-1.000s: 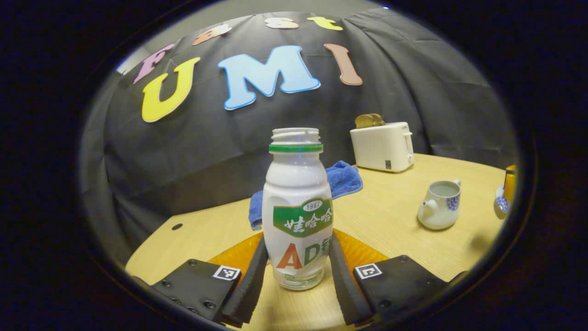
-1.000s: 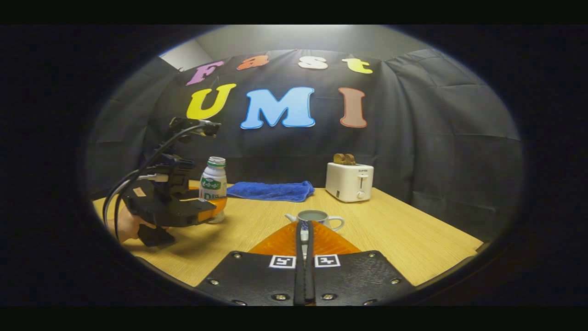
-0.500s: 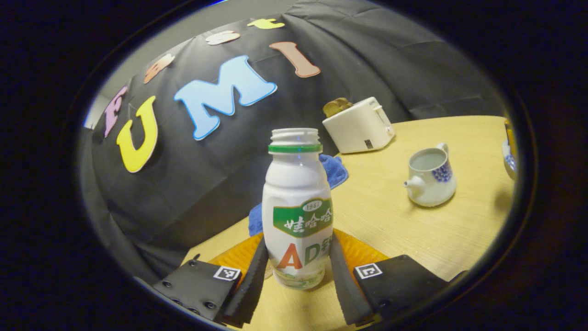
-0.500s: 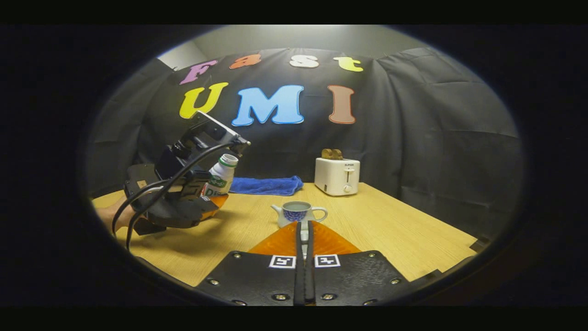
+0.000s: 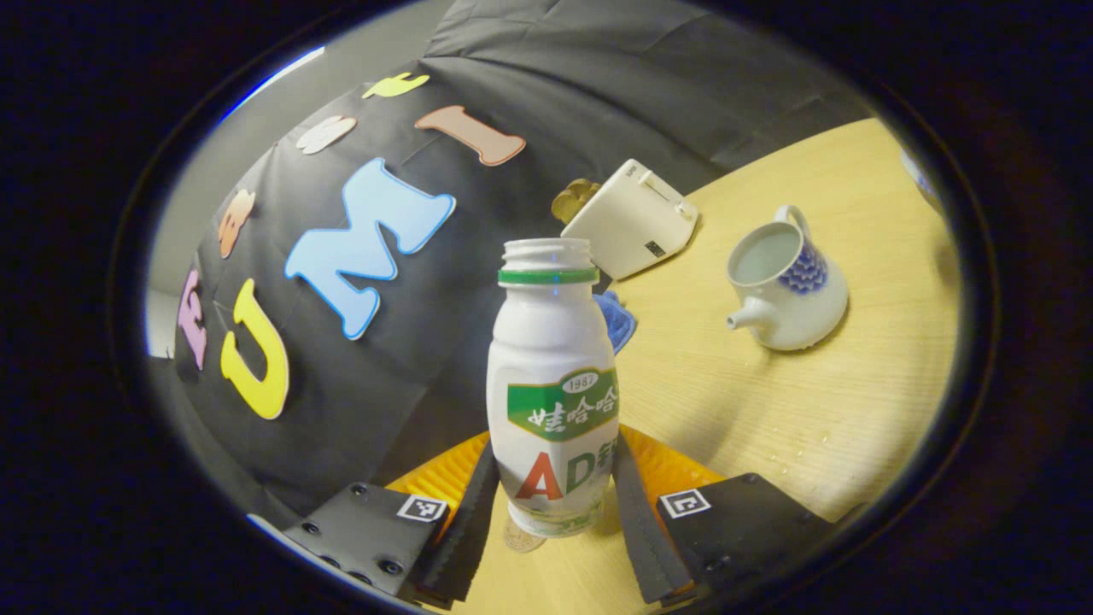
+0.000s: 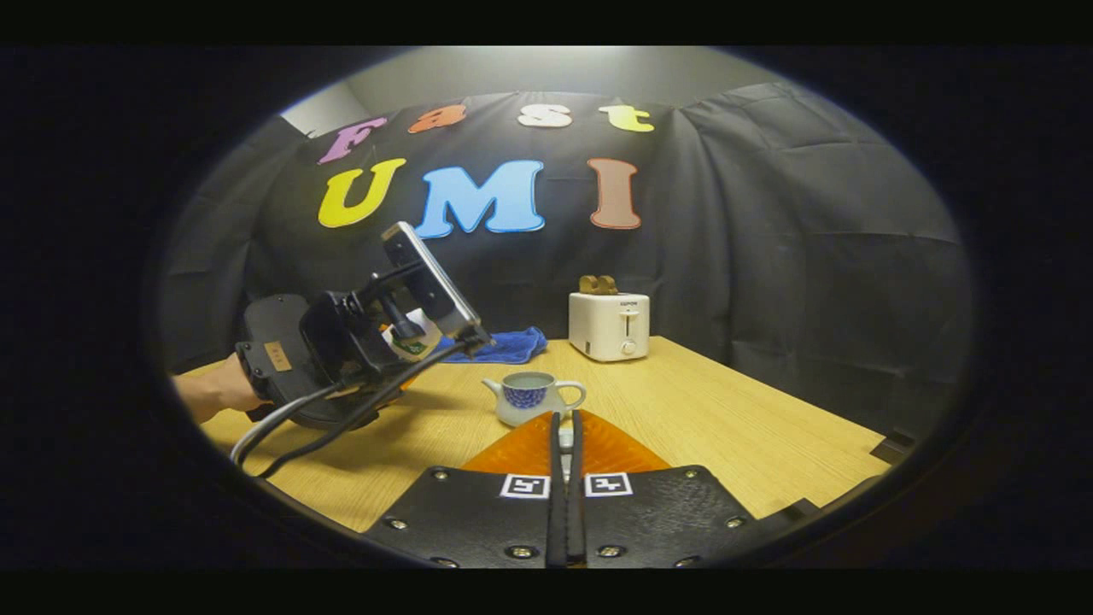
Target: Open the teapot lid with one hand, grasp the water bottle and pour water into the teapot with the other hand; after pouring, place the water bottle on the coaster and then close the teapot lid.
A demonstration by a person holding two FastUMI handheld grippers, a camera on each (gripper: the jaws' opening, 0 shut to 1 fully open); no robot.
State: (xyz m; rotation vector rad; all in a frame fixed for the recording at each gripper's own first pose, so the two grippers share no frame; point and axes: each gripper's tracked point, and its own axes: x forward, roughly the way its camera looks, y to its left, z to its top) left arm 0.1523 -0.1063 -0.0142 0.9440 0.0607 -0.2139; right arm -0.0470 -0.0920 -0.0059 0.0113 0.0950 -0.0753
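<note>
1. Left gripper view: the left gripper [image 5: 553,504] clenches a white bottle [image 5: 552,393], one finger [image 5: 465,512] pressed on each side of its lower body. The bottle has a green neck ring and an uncapped mouth.
2. The table [image 5: 768,410] runs steeply tilted across this view. A small round disc [image 5: 519,540] shows on the wood just under the bottle's base; whether they touch I cannot tell.
3. Behind the bottle's shoulder peeks a blue cloth [image 5: 616,316]. Above it sits a white toaster [image 5: 632,218] with bread in the slots.
4. To the right of the bottle, well apart, stands the white teapot [image 5: 786,282] with a blue pattern. Its top is uncovered, spout toward the bottle, handle away.
5. Right gripper view, far left: a hand [image 6: 213,391] holds the left gripper [image 6: 401,337] above the table [image 6: 726,418], tilted toward the teapot. The bottle [image 6: 412,335] is mostly hidden behind the gripper's body and cables.
6. Centre: the teapot [image 6: 529,397] stands on the table just beyond the right gripper [image 6: 564,444], with the blue cloth [image 6: 508,344] and toaster [image 6: 608,325] behind it.
7. The right gripper's fingers [image 6: 557,495] are pinched together. A small pale piece sits between the tips; what it is I cannot tell.
</note>
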